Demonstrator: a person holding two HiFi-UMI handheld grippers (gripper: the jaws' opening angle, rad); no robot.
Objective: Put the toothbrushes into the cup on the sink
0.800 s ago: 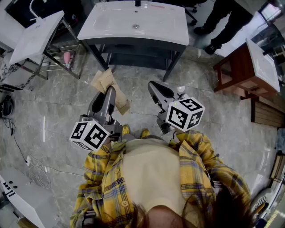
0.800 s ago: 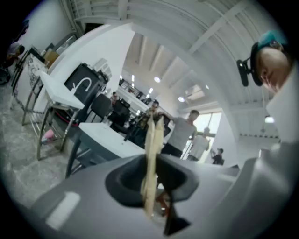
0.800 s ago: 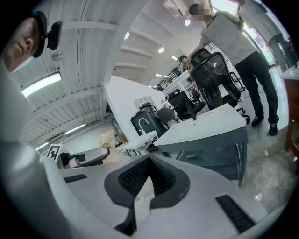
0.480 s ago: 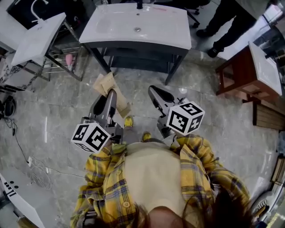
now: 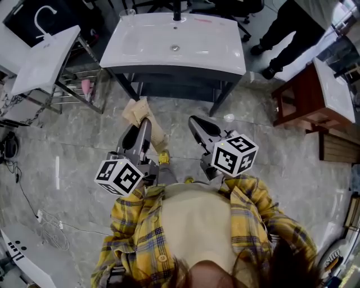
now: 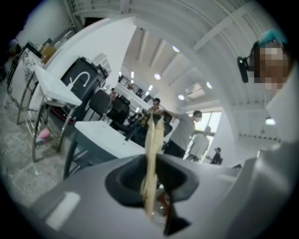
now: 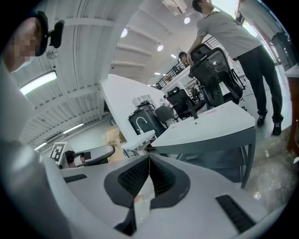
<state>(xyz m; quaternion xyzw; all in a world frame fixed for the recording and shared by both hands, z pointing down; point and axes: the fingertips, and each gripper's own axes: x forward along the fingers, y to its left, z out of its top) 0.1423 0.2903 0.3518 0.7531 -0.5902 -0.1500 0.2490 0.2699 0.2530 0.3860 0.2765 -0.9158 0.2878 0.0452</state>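
- my left gripper (image 5: 140, 126) grasps a brown paper packet (image 5: 135, 109), likely a toothbrush; my right gripper (image 5: 194, 121) is clenched on what looks like a thin pale packet (image 7: 141, 203).
- the cup (image 5: 128, 12) stands at the back left corner of the sink (image 5: 146, 39), well ahead, so i hold both grips firm and approach squarely.
- compared with the earlier frame, the sink is nearer and both grips are unchanged.

The person has stepped nearer the sink (image 5: 225, 53); the left gripper (image 5: 144, 121) with its tan packet (image 5: 135, 109) and the right gripper (image 5: 195, 119) have advanced toward its front edge.
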